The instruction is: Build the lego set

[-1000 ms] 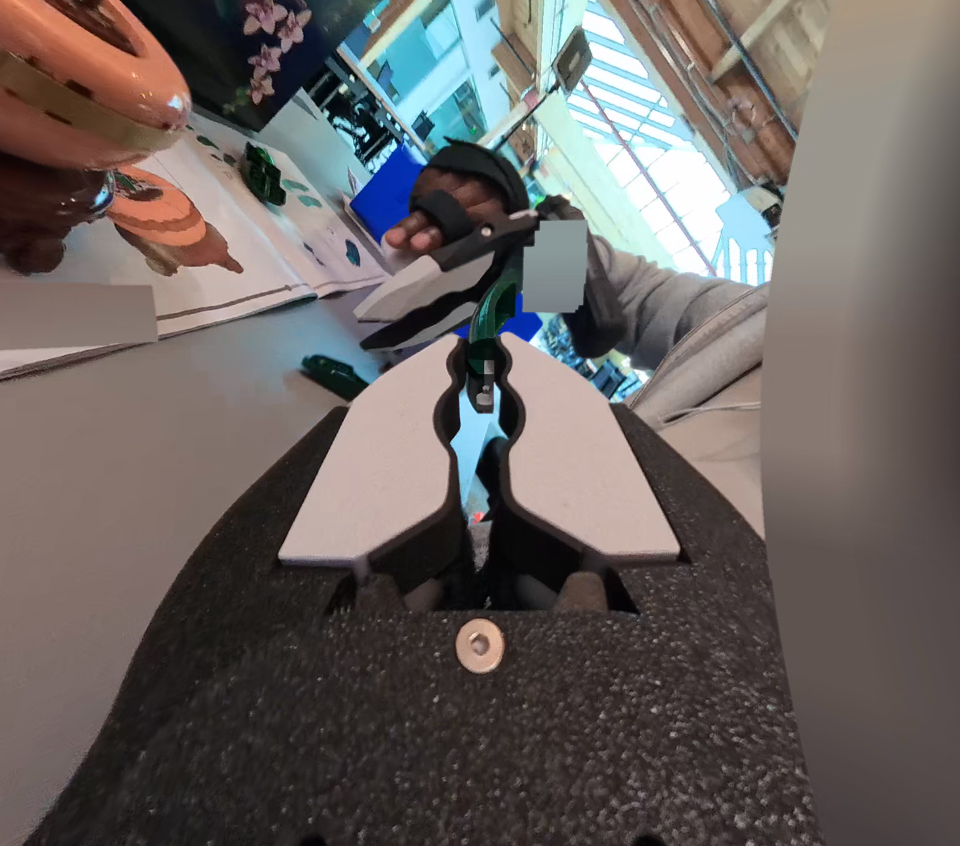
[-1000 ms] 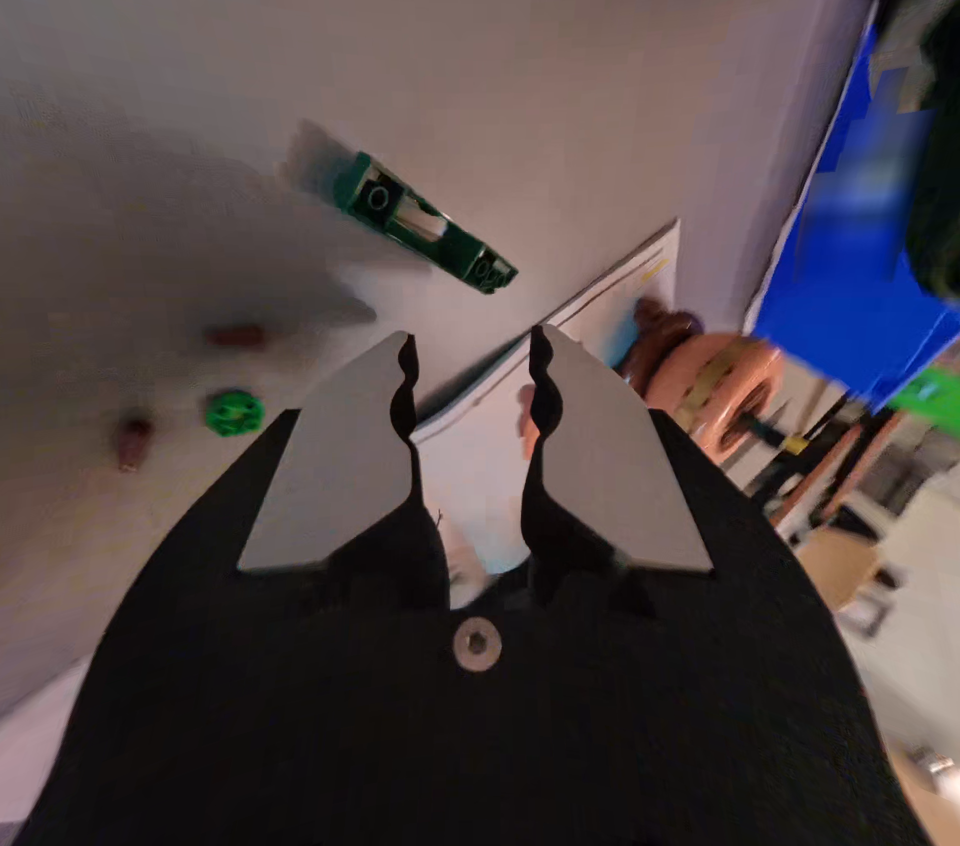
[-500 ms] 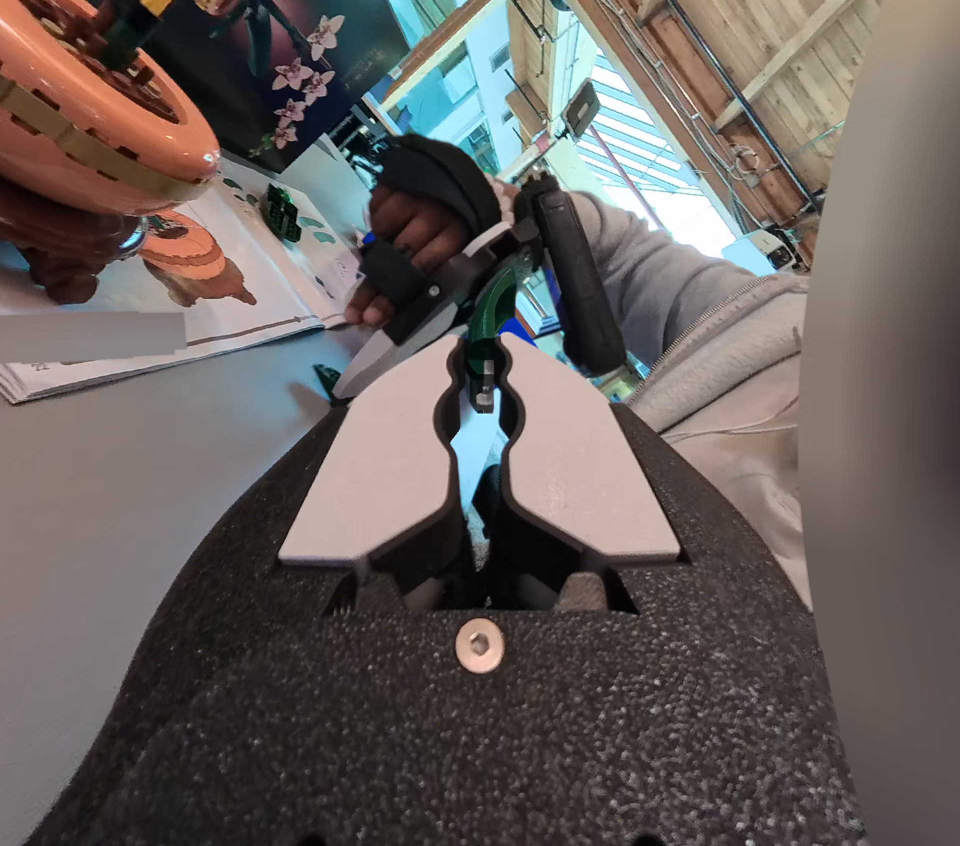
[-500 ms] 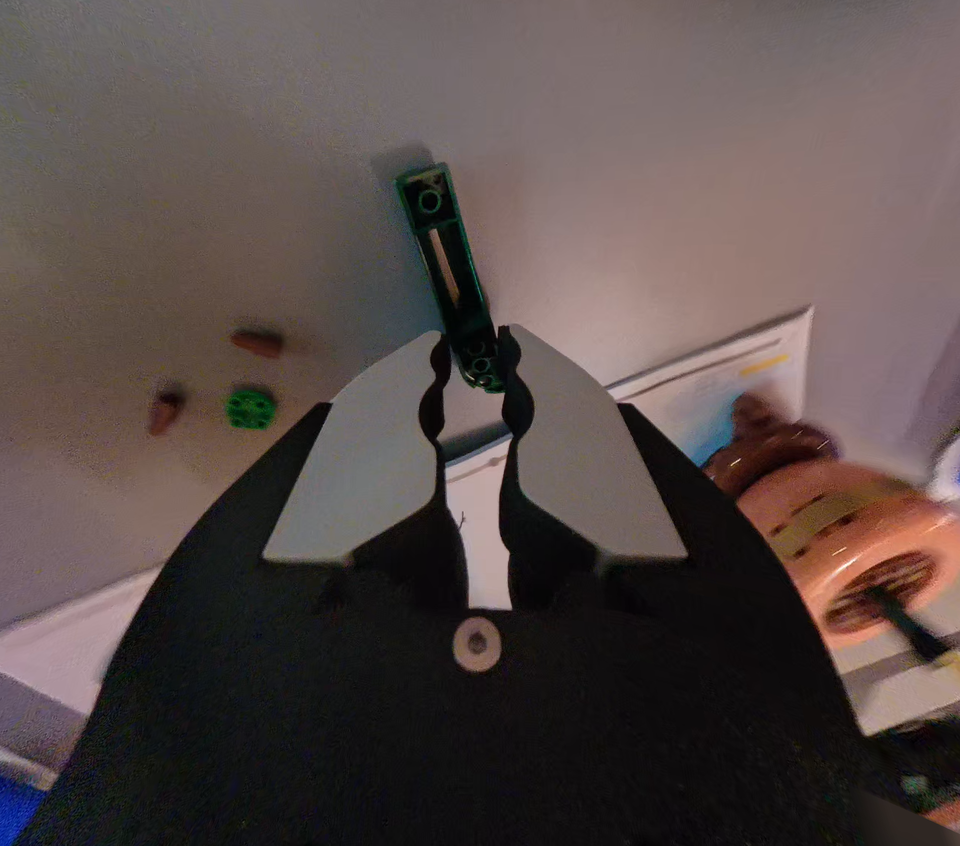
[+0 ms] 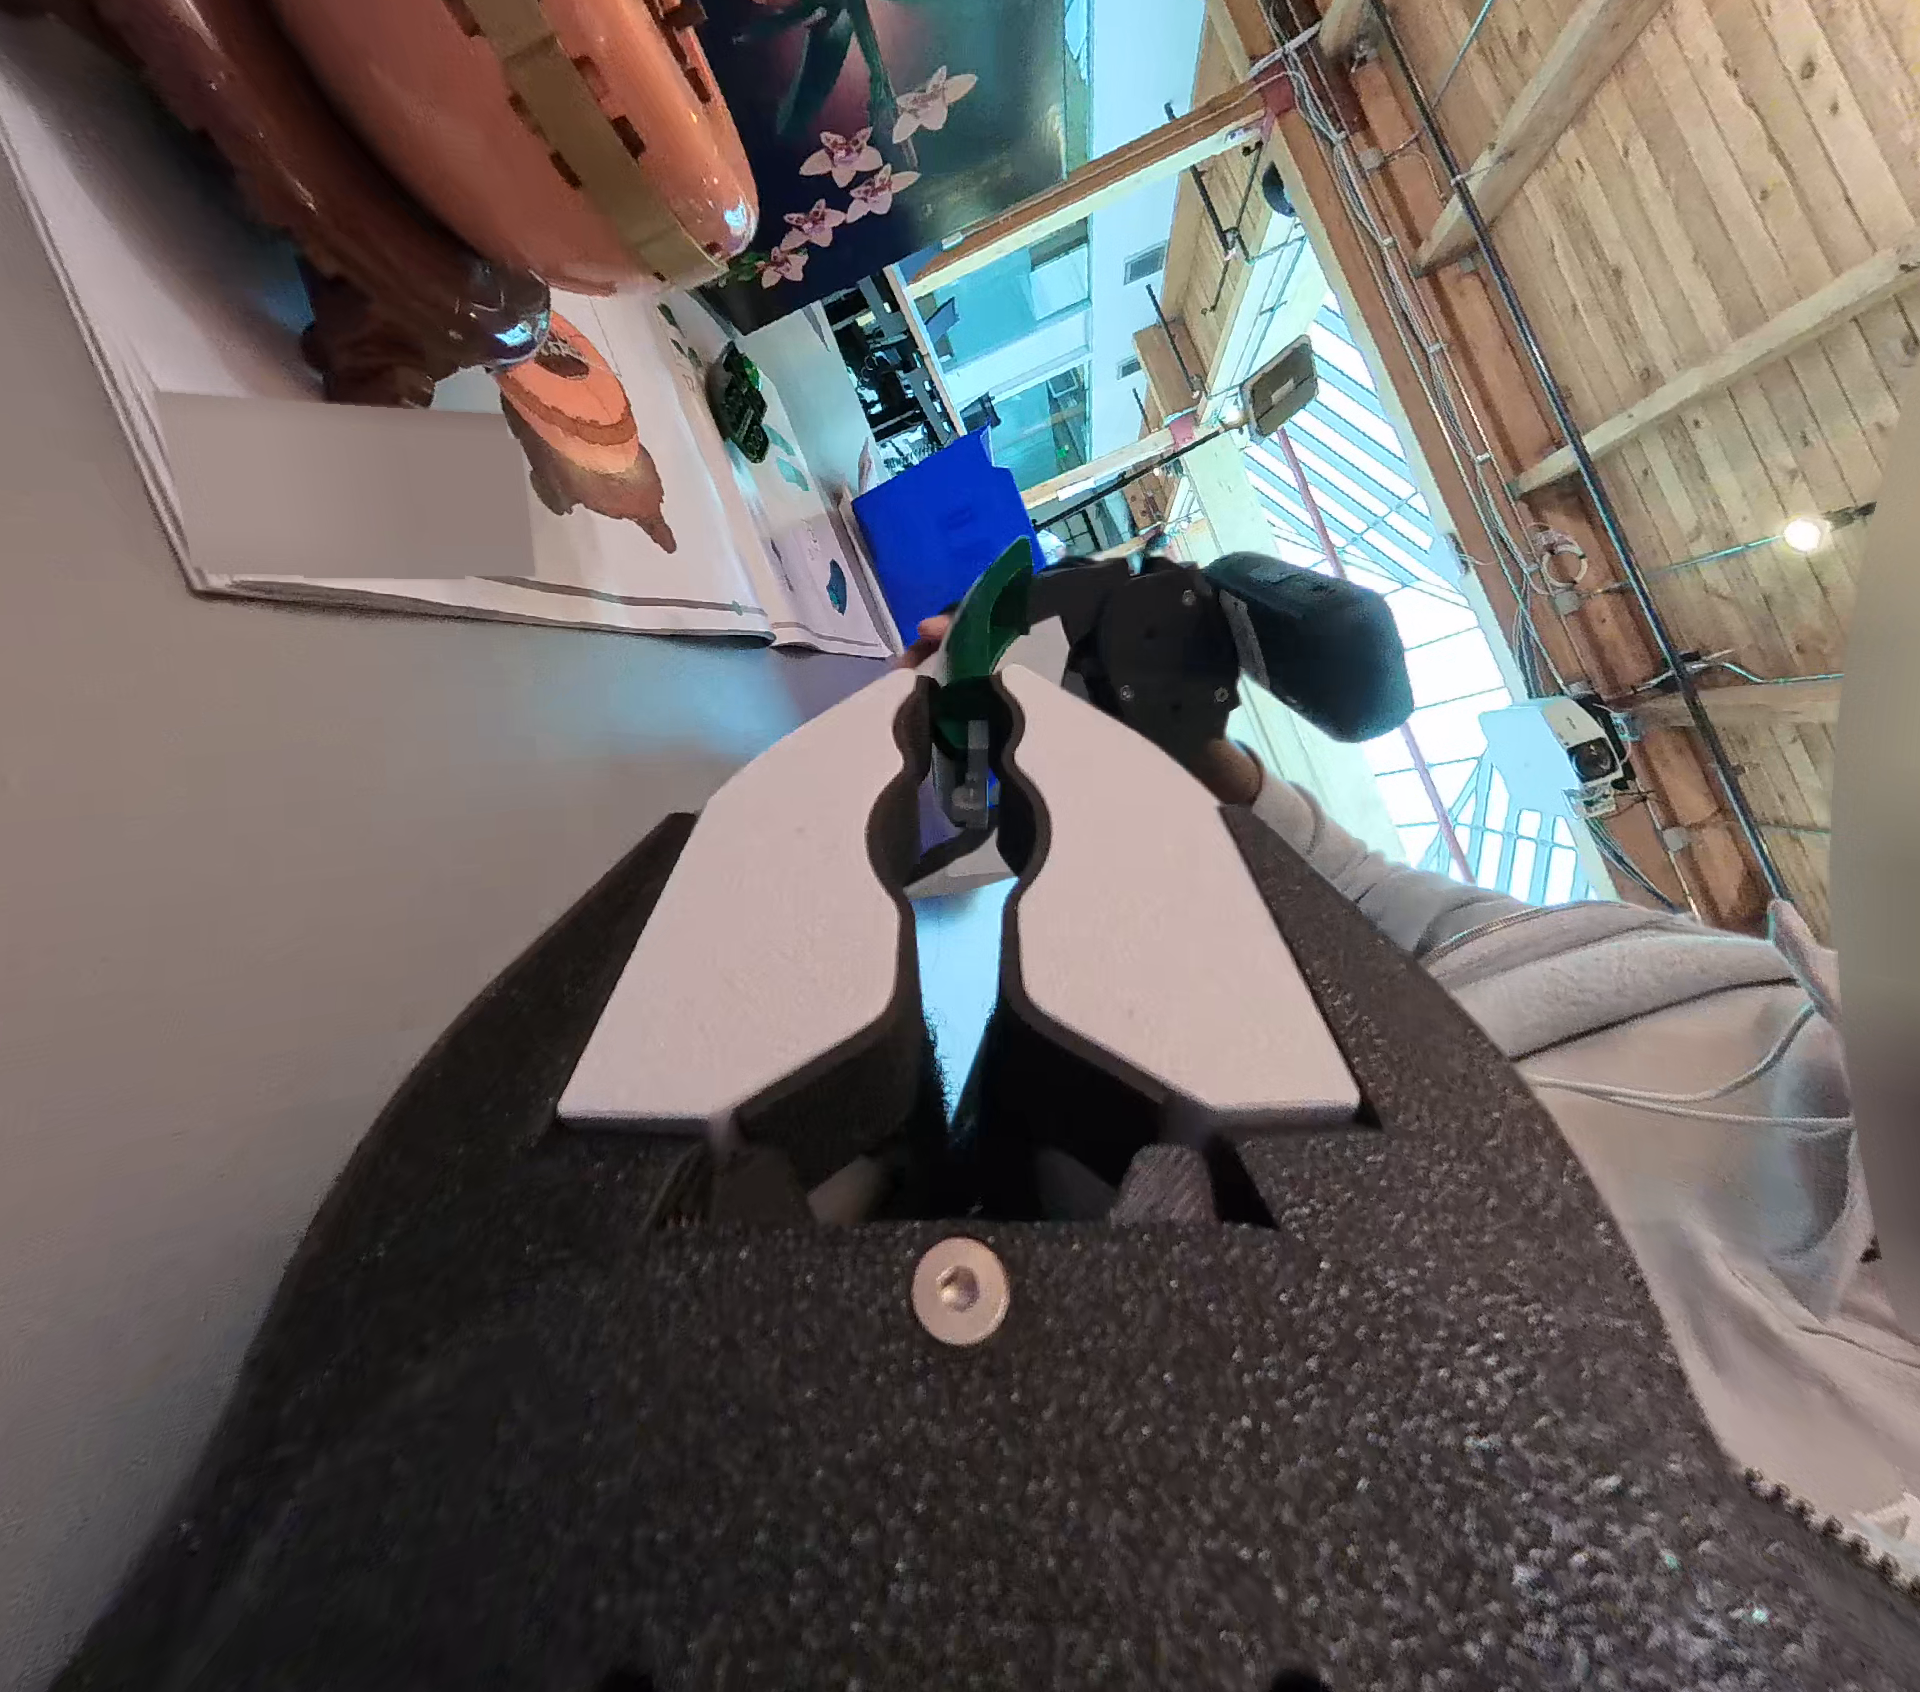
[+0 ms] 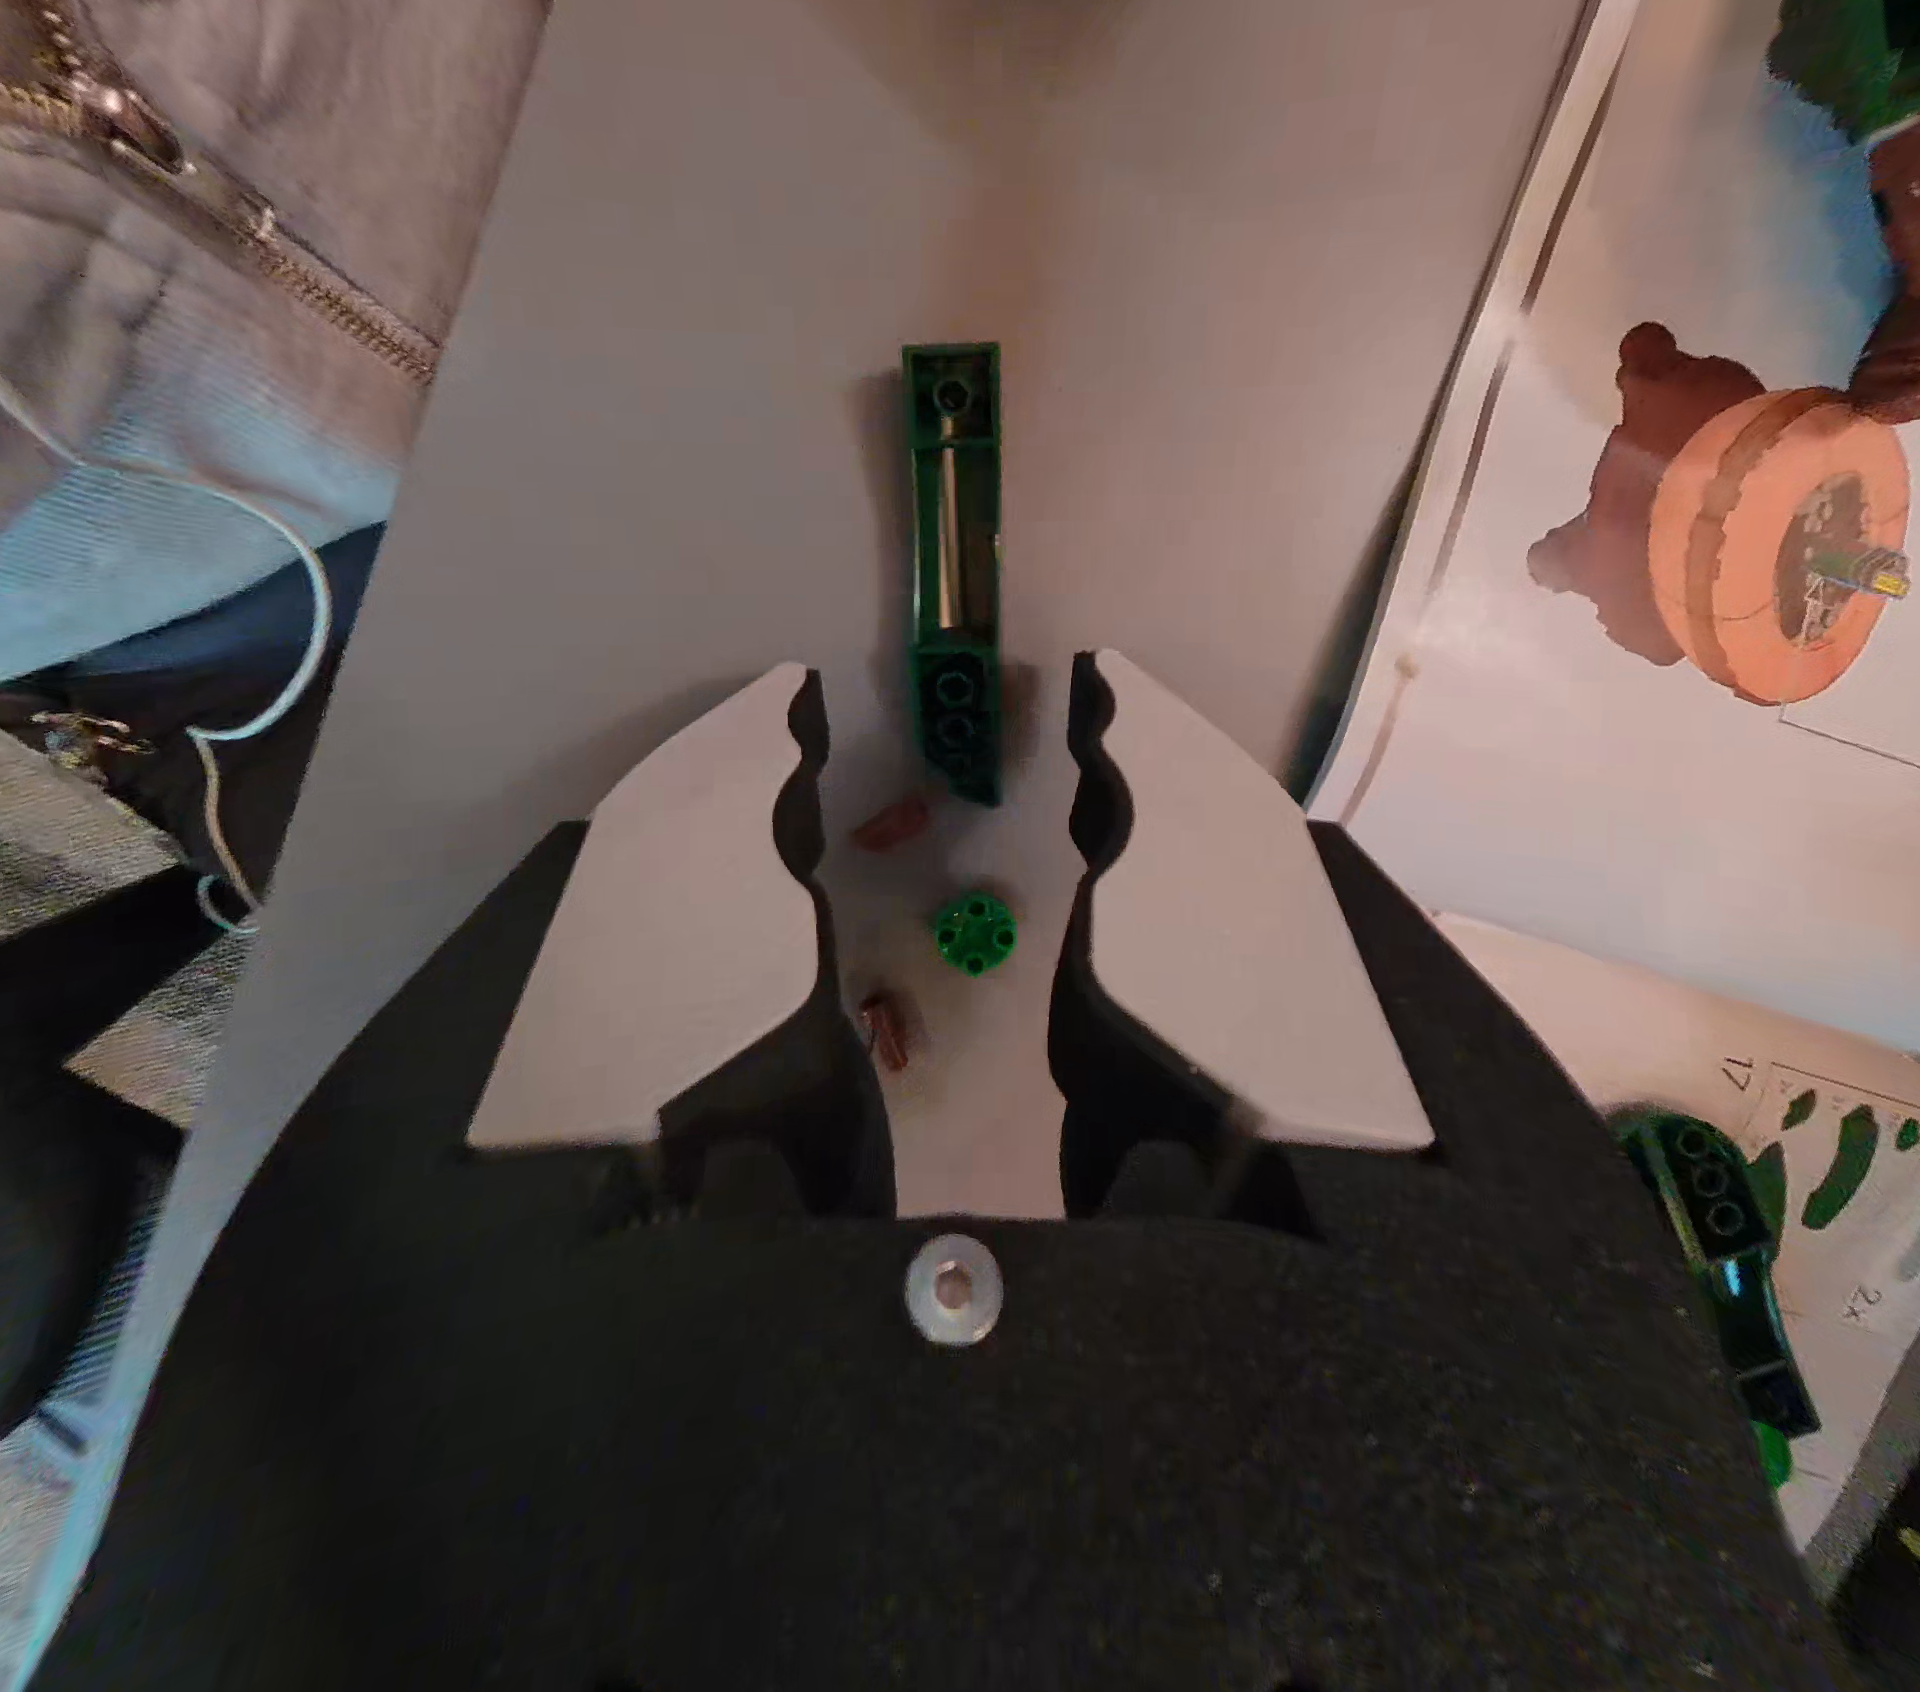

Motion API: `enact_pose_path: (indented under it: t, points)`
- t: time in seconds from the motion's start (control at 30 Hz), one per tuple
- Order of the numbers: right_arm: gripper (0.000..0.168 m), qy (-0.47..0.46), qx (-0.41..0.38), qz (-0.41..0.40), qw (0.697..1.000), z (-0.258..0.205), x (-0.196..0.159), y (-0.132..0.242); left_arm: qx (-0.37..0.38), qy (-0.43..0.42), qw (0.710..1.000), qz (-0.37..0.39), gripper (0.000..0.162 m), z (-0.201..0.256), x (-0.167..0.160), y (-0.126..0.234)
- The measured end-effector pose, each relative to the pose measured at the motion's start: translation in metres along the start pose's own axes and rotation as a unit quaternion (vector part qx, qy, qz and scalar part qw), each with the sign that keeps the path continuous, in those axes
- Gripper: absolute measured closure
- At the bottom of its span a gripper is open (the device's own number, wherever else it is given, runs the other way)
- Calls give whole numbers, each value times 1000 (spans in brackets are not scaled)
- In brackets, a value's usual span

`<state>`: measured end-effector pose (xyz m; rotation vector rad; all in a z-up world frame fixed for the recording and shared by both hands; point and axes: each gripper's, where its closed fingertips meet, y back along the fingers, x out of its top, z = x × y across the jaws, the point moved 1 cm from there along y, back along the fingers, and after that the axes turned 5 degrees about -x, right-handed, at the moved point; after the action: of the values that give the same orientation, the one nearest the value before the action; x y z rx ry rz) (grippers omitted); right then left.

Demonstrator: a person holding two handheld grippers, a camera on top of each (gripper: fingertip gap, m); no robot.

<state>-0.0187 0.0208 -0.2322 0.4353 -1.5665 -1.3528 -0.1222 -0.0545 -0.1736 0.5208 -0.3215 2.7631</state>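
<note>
Brick first: the long dark-green hollow lego piece [image 6: 954, 572] lies on the table, its near end between my spread right gripper [image 6: 948, 686]. I'd lower squarely, then pinch. My left gripper [image 5: 961, 692] clamps a curved green leaf piece [image 5: 987, 614].

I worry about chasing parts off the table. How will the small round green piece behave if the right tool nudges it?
The round green piece lies flat, studs up, on the smooth table, so it would probably slide, not roll. It looks small and light, so a nudge may skid it toward the brown pins.
</note>
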Motion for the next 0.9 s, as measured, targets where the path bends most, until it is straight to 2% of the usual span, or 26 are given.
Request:
enact_pose_path:
  t: [0.1, 0.17, 0.2, 0.33, 0.43, 0.57, 0.67, 0.8, 0.9]
  points:
    - [125, 1, -5, 18, 1000, 4, 1, -9, 9, 3, 1000, 9, 154, -3, 0, -2]
    - [137, -35, 13, 47, 998, 3, 7, -12, 19, 11, 1000, 20, 154, -7, 1, -2]
    - [150, -40, 24, 52, 998, -1, 7, -13, 21, 19, 999, 24, 154, -8, 2, -3]
    - [151, -59, 35, 60, 996, -5, 8, -2, 9, 75, 997, 23, 154, -9, -1, -9]
    - [152, -98, 44, 61, 992, 0, 19, 26, 10, 95, 995, -4, 153, -12, -9, -16]
    - [152, -93, 16, 36, 995, 12, 38, 61, 17, 121, 992, -32, 154, -15, -17, -24]
    - [152, -88, 29, 14, 996, 10, 49, 57, 12, 148, 988, -45, 154, -14, -23, -34]
    - [152, -78, 10, -64, 995, 15, 33, 39, 0, 169, 983, -77, 154, -9, -38, -46]
    - [152, -61, 0, -72, 995, 12, 35, 38, 5, 172, 981, -87, 153, -10, -45, -49]
